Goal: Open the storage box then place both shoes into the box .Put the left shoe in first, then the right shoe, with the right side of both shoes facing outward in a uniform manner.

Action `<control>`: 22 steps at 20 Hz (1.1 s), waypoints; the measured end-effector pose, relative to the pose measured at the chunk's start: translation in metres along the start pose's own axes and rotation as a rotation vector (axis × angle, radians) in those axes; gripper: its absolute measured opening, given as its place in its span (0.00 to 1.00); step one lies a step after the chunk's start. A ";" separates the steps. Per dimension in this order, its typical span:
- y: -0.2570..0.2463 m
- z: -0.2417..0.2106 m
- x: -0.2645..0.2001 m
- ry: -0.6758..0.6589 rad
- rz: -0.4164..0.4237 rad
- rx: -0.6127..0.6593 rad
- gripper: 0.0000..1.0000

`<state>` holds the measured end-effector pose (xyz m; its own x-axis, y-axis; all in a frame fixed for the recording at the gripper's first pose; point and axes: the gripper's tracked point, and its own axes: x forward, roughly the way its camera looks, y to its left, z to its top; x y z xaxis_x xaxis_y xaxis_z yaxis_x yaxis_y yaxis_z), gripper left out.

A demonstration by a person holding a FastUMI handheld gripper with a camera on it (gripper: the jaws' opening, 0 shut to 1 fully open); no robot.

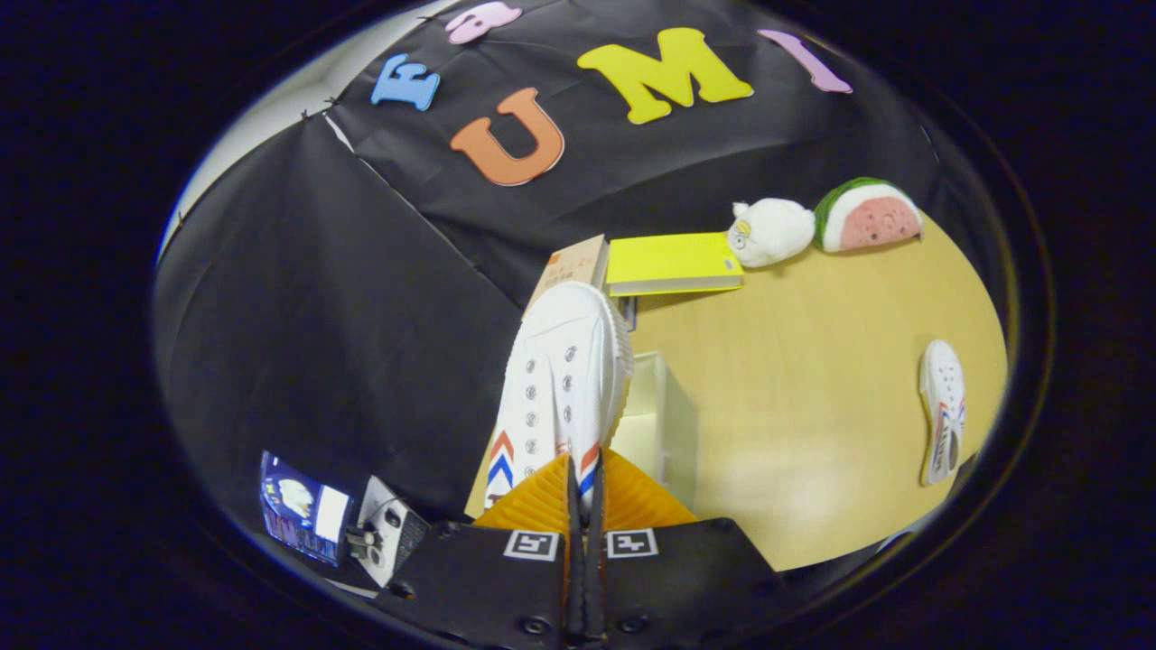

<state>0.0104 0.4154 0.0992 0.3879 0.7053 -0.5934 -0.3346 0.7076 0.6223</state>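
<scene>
Table [813, 433]: light wood, runs right and far from the gripper. Storage box [664, 424]: pale, open, just right of the held shoe and close ahead of the fingers. Held shoe [560, 379]: white canvas, red-blue stripes, toe pointing away, lifted over the table's left edge. Gripper [584, 469]: fingers pinched nearly together on the shoe's heel. Yellow book [673, 262] at far edge, cardboard box [578, 262] to its left. Second shoe [942, 411] lies far right on the table, well apart. White plush [772, 232] and watermelon plush [869, 215] far right.
</scene>
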 end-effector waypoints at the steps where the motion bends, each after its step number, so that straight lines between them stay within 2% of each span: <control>1: 0.010 -0.003 0.012 0.005 0.005 0.010 0.05; 6: 0.026 -0.029 0.074 0.032 -0.025 0.081 0.06; 11: 0.001 -0.054 0.110 0.074 -0.119 0.129 0.06; 17: -0.025 -0.069 0.139 0.122 -0.188 0.169 0.06; 22: -0.024 -0.078 0.156 0.178 -0.148 0.173 0.06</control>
<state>0.0121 0.5118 -0.0486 0.2594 0.6021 -0.7551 -0.1284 0.7964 0.5909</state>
